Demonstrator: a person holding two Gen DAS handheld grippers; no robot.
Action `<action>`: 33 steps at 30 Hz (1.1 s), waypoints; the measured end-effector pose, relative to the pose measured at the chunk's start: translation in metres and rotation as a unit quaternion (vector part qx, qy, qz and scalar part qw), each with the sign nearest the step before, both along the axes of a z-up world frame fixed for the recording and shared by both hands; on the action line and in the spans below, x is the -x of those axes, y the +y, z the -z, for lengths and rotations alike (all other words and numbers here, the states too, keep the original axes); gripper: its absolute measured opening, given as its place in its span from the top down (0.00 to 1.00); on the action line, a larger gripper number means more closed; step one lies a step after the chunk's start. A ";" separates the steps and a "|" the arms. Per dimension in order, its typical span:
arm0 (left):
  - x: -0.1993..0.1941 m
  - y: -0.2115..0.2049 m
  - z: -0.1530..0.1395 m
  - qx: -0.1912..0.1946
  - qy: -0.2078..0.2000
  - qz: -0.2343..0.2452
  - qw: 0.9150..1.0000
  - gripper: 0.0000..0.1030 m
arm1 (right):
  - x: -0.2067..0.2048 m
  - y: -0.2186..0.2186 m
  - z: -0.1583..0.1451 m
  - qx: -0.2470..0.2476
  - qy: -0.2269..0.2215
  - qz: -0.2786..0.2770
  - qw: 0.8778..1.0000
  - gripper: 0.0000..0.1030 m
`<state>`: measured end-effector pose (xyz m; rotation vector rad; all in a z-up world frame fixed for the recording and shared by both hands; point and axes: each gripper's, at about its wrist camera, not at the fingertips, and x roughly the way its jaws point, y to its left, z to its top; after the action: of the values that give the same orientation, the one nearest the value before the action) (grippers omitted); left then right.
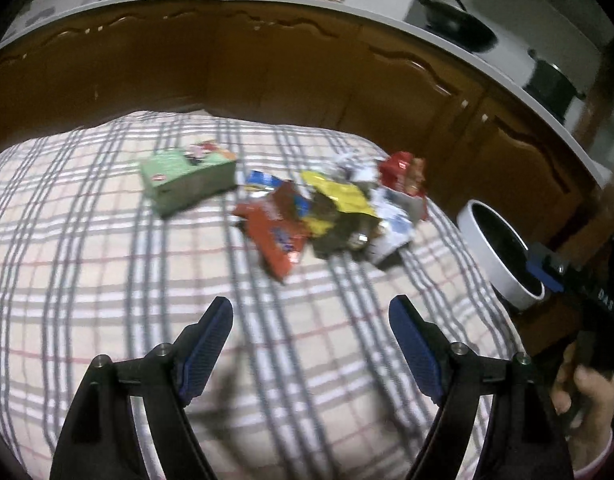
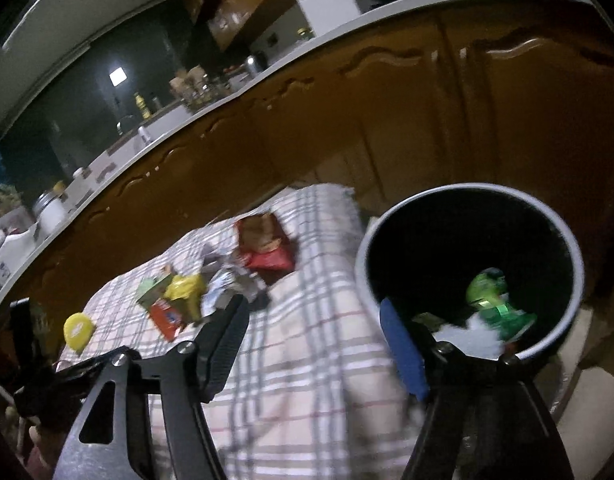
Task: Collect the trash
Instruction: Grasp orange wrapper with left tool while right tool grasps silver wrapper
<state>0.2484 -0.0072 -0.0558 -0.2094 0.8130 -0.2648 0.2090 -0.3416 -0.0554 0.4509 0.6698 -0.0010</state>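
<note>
**Trash pile on checked desk, bin alongside**

Wrappers (image 1: 327,212): a loose heap of crumpled snack packets lying toward the far right of the checked cloth (image 1: 107,280) that covers the desk. Among them an orange-red packet (image 1: 277,236) at the near left of the heap, a yellow packet (image 1: 341,196) in the middle, a blue-and-white one behind, white paper at the right, and a red packet (image 1: 405,180) at the far right corner.

Green box (image 1: 187,178): stands on the cloth just left of the heap, apart from it.

Yellow round item (image 2: 78,330): seen only in the right wrist view, on the cloth well apart from the heap; too blurred to identify.

Bin (image 2: 563,240): white outside, dark inside, standing beside the right edge of the desk. Contents: a green packet (image 2: 495,300) and some white paper.

Left gripper (image 1: 311,312): above the near part of the cloth, short of the heap; jaws spread wide, holding nothing.

Right gripper (image 2: 313,316): over the desk edge next to the bin, its right finger overlapping the bin's rim in view; jaws spread wide, holding nothing.

Background: brown cabinets (image 1: 267,68) with a pale worktop above, carrying a black pan (image 1: 459,28).
</note>
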 end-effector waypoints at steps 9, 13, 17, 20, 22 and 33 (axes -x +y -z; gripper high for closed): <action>-0.021 0.010 0.001 -0.016 0.000 -0.017 1.000 0.22 | -0.030 0.043 0.015 -0.015 0.018 -0.047 0.999 0.32; -0.039 0.008 0.007 -0.018 0.004 -0.016 1.000 0.23 | -0.042 0.050 0.020 -0.027 0.023 -0.055 0.998 0.32; -0.059 0.006 0.014 -0.015 0.015 -0.018 1.000 0.26 | -0.058 0.055 0.027 -0.037 0.029 -0.066 0.997 0.32; -0.072 0.003 0.020 -0.009 0.023 -0.015 1.000 0.33 | -0.071 0.058 0.032 -0.043 0.033 -0.073 0.996 0.33; -0.080 0.001 0.024 -0.005 0.029 -0.012 1.000 0.39 | -0.080 0.057 0.035 -0.048 0.036 -0.075 0.995 0.33; -0.103 -0.005 0.041 0.021 0.043 0.010 0.999 0.95 | -0.111 0.054 0.056 -0.082 0.057 -0.086 0.991 0.77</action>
<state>0.3515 -0.0119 -0.0970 -0.2537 0.8960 -0.2930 0.3200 -0.2873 -0.1110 0.5517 0.8243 0.1942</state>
